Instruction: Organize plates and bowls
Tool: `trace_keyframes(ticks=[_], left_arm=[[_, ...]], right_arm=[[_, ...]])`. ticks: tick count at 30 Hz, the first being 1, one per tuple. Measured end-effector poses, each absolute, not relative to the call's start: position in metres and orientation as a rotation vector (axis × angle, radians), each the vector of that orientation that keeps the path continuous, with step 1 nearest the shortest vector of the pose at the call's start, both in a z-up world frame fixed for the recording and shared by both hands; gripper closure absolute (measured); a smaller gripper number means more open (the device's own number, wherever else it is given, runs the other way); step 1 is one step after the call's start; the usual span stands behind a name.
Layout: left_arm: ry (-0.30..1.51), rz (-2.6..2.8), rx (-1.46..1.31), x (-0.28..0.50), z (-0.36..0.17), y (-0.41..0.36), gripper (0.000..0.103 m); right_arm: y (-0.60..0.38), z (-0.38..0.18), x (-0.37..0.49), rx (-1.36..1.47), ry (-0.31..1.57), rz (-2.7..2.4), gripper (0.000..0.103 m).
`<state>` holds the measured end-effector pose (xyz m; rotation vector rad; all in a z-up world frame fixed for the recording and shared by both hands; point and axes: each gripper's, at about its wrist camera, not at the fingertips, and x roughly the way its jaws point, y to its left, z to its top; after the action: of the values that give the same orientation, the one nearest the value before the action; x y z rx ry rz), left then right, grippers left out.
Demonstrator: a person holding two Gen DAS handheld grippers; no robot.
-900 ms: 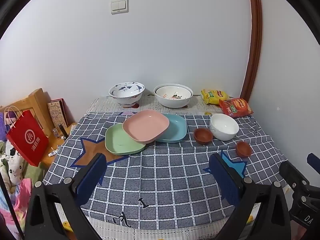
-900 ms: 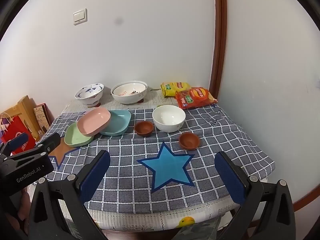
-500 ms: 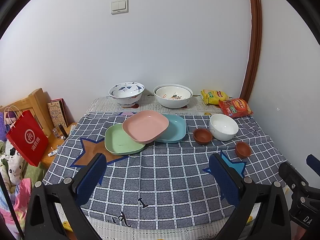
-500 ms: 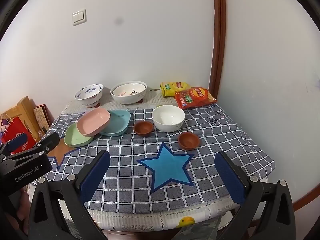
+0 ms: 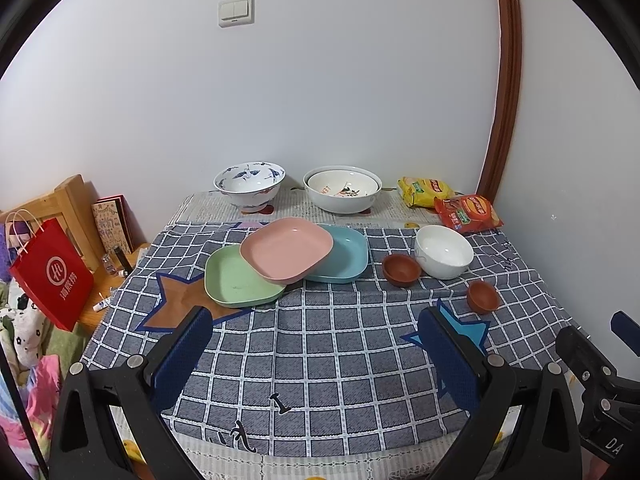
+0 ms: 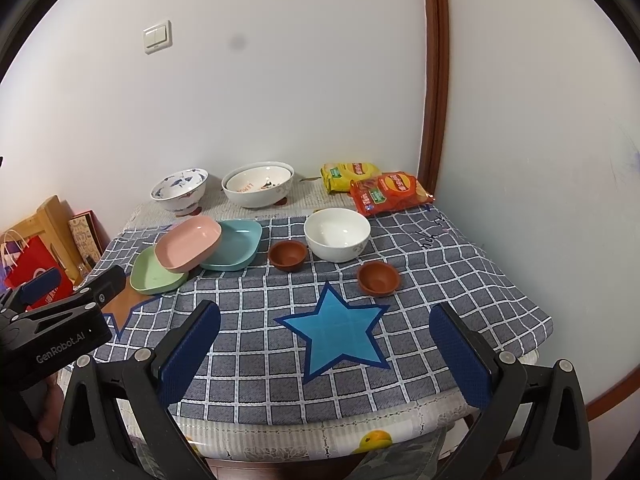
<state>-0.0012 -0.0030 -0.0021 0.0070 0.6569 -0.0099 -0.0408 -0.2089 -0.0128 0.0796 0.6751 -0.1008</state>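
Nothing looks sorted yet: my square pink plastic plate [image 5: 286, 249] lies tilted across the square green plate [image 5: 236, 280] and the square teal plate [image 5: 340, 254], with the plain white bowl [image 5: 443, 250] and two small brown clay bowls [image 5: 401, 270] [image 5: 483, 296] scattered. Left tongs [image 5: 314, 344] gape empty, plates at twelve o'clock, well apart. Right tongs [image 6: 326, 344] gape too, plates at ten o'clock.

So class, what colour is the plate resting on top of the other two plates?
Pink plate; it overlaps the green plate and the blue plate. Best seen in the left wrist view.
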Motion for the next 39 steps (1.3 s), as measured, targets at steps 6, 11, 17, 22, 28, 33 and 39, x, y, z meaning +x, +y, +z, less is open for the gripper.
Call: trace_keyframes(ticks=[6,11,17,22,28,33,39], left_arm=[[0.657,-0.009,-0.001,-0.0009,-0.002,-0.0033,0.0],[0.648,-0.02,-0.019,-0.0014,-0.0012,-0.0032,0.0],[0.643,-0.031,-0.045,-0.0027,-0.0005,-0.0019,0.0],[0.641,-0.028,-0.039,-0.0024,-0.0003,-0.0029,0.0],[0.644,-0.034,-0.053,-0.0028,-0.0004,-0.002,0.0],[0.65,-0.039,-0.067,-0.0033,-0.0008,-0.0016,0.0],[0.661,-0.026,-0.029,0.0045,-0.0064,0.0012,0.0]], right_arm=[[-0.2086,-0.0129,-0.0412,0.082,0.674,-0.098,0.0],[-0.2077,-0.0131,-0.0418,0.083,0.672,-0.096,0.0],[-0.2061,-0.0125,-0.0451,0.085,0.671,-0.097,0.0],[-0.2044,-0.0128,-0.0463,0.081,0.67,-0.094,0.0],[-0.2034,-0.0133,-0.0476,0.082,0.665,-0.093,0.0],[-0.203,-0.0136,-0.0484,0.082,0.661,-0.09,0.0],[-0.2006,-0.0193,-0.0428,0.081,0.66,-0.079,0.0]])
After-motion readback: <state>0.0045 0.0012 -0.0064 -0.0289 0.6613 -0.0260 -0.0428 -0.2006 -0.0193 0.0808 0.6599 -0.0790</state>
